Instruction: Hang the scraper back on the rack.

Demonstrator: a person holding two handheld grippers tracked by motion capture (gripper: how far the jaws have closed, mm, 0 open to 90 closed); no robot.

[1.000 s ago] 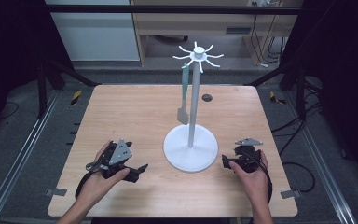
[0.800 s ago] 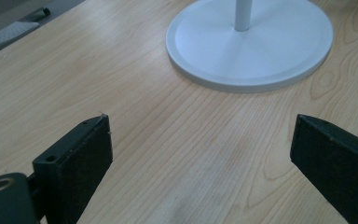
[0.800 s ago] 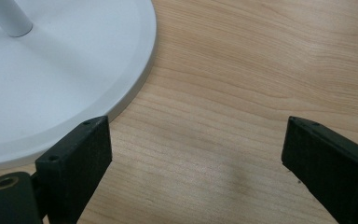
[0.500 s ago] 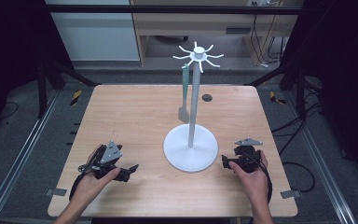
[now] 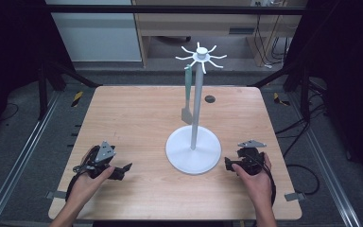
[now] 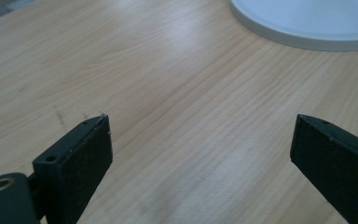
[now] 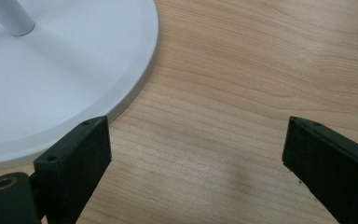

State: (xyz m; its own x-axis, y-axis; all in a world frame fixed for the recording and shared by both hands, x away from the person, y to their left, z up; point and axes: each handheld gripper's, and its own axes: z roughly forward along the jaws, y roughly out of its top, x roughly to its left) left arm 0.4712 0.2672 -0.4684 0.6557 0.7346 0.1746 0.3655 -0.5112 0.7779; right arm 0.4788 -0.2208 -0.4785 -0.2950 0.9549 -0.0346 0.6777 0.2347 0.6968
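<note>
since a second ago, the left gripper (image 5: 123, 169) has retreated toward lower left, fingers wide, empty; right gripper (image 5: 228, 164) unmoved beside stand (image 5: 192, 153), fingers wide, empty: work apparently done.

I see a white stand (image 5: 193, 150) upright mid-table, round base, thin pole, spoked hooks on top. A grey-green spatula (image 5: 187, 97) hangs from a left hook.

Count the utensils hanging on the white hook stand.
1: a grey-green spatula hangs from a left-side hook of the white stand, beside its pole. The other hooks look bare.
</note>
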